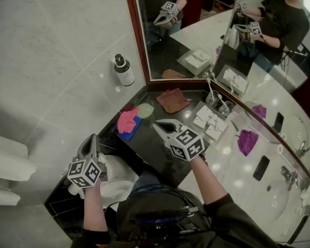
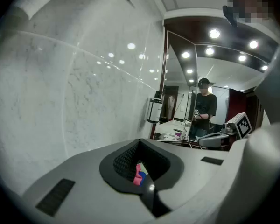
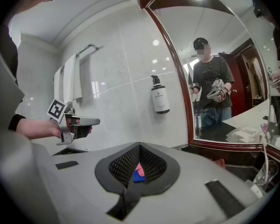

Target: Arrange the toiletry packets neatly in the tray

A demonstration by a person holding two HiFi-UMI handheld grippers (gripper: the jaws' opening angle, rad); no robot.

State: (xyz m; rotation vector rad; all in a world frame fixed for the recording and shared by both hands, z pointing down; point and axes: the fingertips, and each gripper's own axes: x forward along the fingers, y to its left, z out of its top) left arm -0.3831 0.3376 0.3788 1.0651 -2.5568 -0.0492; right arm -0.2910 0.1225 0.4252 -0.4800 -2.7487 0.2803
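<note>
Black stone counter: both grippers empty, no packet picked yet.
Left gripper and right gripper each had their jaws closed on nothing, tipped slightly downward. The tray holding the white toiletry packets lay near, ahead and to the right of the right jaws, well apart from the left jaws. A pink-and-blue cloth sat ahead between both. Judged step: approach. Next, the right jaws would need opening, then lowering over one packet.

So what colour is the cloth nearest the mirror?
Reddish brown. The cloth shows best in the head view.
</note>
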